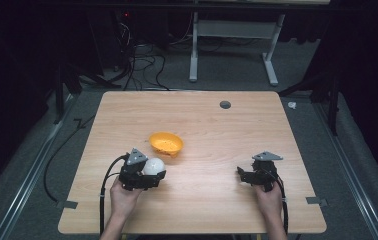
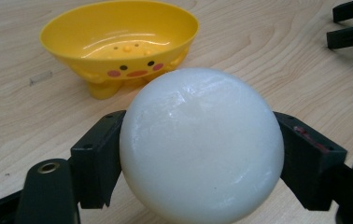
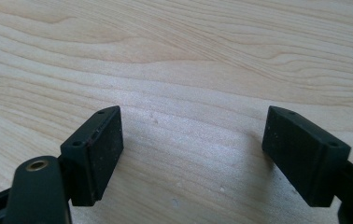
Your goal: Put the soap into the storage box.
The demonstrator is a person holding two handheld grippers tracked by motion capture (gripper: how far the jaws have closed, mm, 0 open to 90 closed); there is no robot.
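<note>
I am gripping 1 smooth white ball [image 2: 201,147] in my left gripper [image 1: 144,175], at the table's near left, beside 1 yellow plastic duck-faced bowl [image 2: 121,44]. My right gripper [image 3: 191,156] is resting wide, holding nothing, near right.

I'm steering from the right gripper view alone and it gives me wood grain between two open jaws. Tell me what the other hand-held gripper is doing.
Observer: The left hand-held gripper is shut on a glossy white ball.
Operator: Name what lies ahead of it.
Observer: A yellow plastic bowl with a chick face stands just beyond the ball, apart from it.
Operator: Say what the bowl holds.
Observer: Nothing; small drain holes show in its bottom.
Operator: Place my gripper.
Observer: The right hand-held gripper rests on the wooden table, right of the bowl, jaws pointing left.
</note>
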